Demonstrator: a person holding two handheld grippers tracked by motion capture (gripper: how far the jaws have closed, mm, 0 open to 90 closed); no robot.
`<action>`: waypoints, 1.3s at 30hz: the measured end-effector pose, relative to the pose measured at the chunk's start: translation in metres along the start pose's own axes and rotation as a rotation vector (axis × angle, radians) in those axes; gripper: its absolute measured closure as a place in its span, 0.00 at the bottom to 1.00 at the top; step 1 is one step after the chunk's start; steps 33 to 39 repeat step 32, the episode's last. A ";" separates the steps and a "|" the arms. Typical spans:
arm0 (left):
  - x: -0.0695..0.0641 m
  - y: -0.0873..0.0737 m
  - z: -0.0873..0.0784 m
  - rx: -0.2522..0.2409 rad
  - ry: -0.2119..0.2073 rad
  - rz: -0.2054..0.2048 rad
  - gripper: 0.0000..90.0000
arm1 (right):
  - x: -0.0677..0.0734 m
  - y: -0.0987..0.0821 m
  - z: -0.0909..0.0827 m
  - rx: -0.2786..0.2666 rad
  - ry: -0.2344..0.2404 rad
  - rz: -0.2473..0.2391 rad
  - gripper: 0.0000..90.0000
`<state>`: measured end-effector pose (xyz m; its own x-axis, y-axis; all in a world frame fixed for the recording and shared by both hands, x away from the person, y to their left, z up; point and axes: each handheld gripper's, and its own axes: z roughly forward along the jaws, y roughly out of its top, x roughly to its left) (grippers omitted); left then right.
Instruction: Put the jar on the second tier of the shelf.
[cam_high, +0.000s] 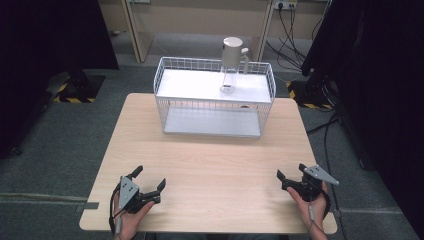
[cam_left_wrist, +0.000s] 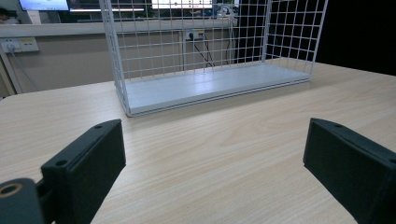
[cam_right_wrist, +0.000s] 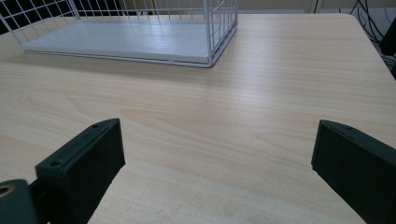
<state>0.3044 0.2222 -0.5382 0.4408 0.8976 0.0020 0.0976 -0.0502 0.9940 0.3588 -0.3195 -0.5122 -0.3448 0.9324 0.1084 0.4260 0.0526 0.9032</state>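
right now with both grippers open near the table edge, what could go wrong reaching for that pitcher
1. The pitcher stands tall on the wire rack's top shelf; a nudge might tip it off the back.
2. The rack's raised wire rim could snag a jaw of the right hand-held gripper.
3. The left hand-held gripper faces a longer diagonal reach, likelier to bump the rack.

White wire rack, pale wood table

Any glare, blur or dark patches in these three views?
High view: the rack and table are evenly lit, both side edges black. Left gripper view: bright screens at top. Right gripper view: soft sheen on the wood, claw edges slightly soft.
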 end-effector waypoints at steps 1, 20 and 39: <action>0.000 0.000 0.000 0.000 0.000 0.000 0.06 | 0.000 0.000 0.000 0.000 0.000 0.000 0.03; 0.000 0.000 0.000 -0.001 0.000 -0.001 0.06 | -0.010 -0.011 -0.002 0.006 -0.034 0.023 0.03; 0.000 0.000 0.000 0.001 0.001 -0.002 0.06 | -0.012 -0.010 -0.003 -0.003 -0.035 0.031 0.03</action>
